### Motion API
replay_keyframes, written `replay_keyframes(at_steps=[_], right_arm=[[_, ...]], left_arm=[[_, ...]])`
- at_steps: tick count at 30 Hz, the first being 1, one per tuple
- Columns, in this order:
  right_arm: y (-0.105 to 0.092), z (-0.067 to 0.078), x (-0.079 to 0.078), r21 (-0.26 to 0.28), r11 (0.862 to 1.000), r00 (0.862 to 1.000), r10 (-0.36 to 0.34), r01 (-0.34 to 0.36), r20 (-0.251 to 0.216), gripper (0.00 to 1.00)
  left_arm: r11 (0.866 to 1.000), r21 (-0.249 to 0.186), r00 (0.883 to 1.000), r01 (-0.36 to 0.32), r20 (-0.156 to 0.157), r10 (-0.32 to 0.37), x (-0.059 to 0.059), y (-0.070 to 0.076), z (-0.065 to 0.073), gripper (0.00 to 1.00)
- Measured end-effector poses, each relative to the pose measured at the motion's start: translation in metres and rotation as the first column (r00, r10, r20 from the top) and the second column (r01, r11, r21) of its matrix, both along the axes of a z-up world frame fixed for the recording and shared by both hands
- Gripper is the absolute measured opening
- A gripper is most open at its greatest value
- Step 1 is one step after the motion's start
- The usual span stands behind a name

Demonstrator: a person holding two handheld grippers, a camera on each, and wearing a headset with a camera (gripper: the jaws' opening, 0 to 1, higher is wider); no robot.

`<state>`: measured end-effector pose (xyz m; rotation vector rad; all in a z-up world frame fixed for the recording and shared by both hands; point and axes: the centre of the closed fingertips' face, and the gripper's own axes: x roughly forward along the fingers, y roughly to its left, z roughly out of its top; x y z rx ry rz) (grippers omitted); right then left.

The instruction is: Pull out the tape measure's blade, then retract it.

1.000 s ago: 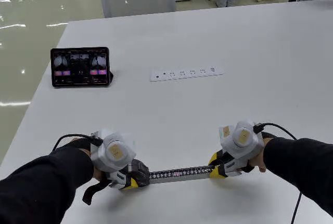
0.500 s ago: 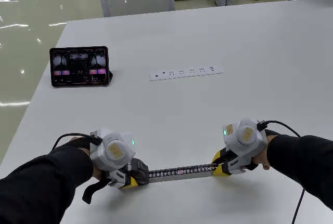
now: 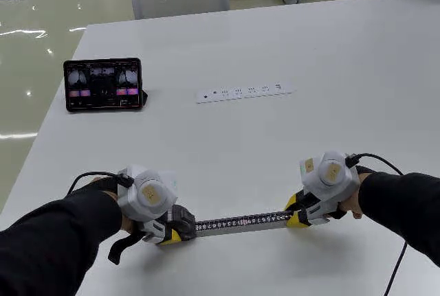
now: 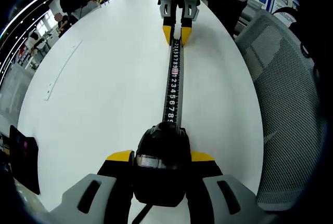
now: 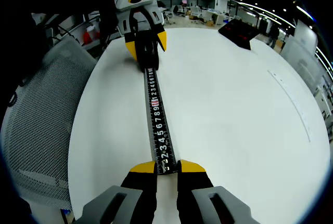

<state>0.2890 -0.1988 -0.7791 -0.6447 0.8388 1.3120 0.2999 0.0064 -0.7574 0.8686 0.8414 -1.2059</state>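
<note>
As the left gripper point(image 4: 161, 156) clamps a black tape measure case point(image 3: 183, 220) and the right gripper point(image 5: 166, 167) pinches its extended numbered blade point(image 3: 240, 223), a dark tablet point(image 3: 103, 84) and white socket strip point(image 3: 238, 92) lie well beyond.

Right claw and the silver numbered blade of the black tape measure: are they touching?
Touching. In the right gripper view the right claw has its yellow-tipped jaws pinched on the end of the silver numbered blade, no gap visible.

Tape measure point(image 4: 158, 167). Case point(image 3: 180, 222): black, compact, at the near left of the table point(image 3: 275, 145). Blade point(image 3: 240, 223): silvery, black digits, 1 red patch partway along; drawn out straight rightward, printed face up, low over the tabletop.
</note>
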Motion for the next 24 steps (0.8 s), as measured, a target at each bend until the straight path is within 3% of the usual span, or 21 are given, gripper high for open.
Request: replay_keyframes(at_steps=[24], right_arm=[[-0.014, 0.000, -0.003, -0.010, 1.000, 1.000, -0.010, 0.010, 0.000, 0.10]], left_arm=[[1.000, -0.002, 1.000, 0.000, 0.003, 0.000, -0.001, 0.000, 0.001, 0.34]])
